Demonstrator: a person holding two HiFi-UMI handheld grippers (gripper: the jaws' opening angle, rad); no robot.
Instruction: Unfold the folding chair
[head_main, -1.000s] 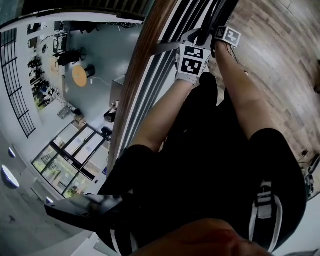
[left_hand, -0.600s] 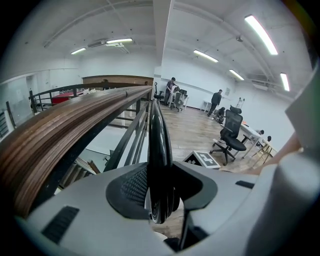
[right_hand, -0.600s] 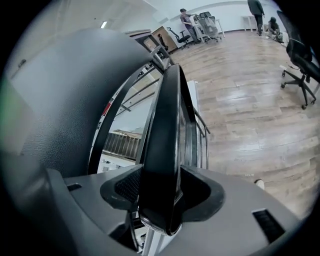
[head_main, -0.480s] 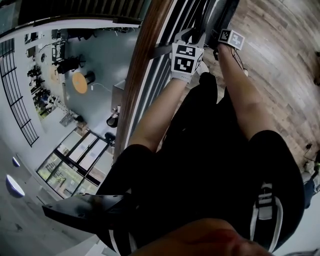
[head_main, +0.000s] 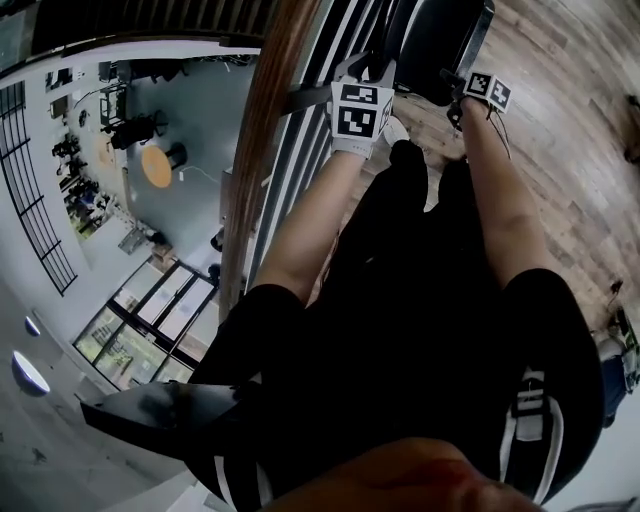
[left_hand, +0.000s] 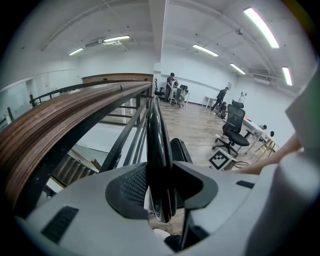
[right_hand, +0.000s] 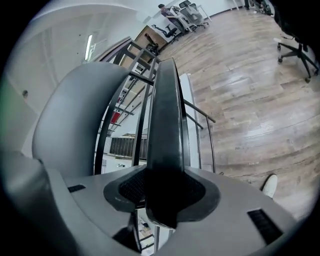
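right gripper (head_main: 455, 82) shifted toward 2 o'clock, jaws just closing onto the folding chair (head_main: 440, 35) edge; left gripper (head_main: 367, 70) clamps the same chair.

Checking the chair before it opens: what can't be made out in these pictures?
- Folding chair, head view: cut off by the top edge; legs unseen.
- Both gripper views: only the chair's edge shows; seat and hinges hidden.
- People far off, left gripper view: too small.

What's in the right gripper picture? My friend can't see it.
The right claw has just been closing its jaws and now squeezes the black edge of a folding chair. Behind are a metal railing and wooden floor.
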